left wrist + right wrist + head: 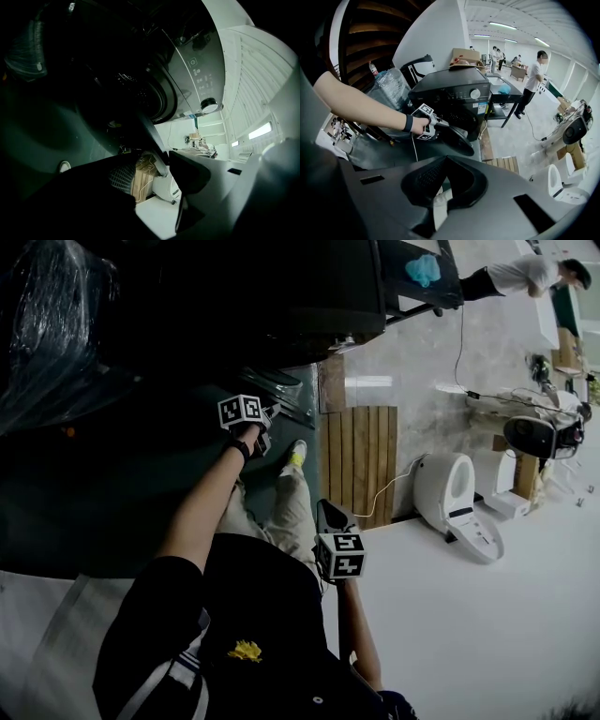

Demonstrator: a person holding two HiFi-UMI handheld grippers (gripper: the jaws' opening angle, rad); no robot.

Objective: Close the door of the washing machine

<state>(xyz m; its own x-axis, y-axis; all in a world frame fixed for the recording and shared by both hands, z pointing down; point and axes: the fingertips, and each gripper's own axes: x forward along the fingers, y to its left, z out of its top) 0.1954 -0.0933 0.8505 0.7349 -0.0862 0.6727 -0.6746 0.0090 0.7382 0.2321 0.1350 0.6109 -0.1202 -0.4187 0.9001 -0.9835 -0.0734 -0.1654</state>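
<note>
The washing machine door hangs open. The left gripper has its jaws spread, the door's edge between them. The right gripper, at 5 o'clock from it, has jaws pressed together, empty.

Big open indoor hall, looks like a lab or test space, not a home. A washing machine stands loose on the polished floor, and a toilet sits unplumbed nearby beside a wooden pallet. A cable trails over the floor. There are a cardboard box, long strip lights, and a person at a tabletop.
</note>
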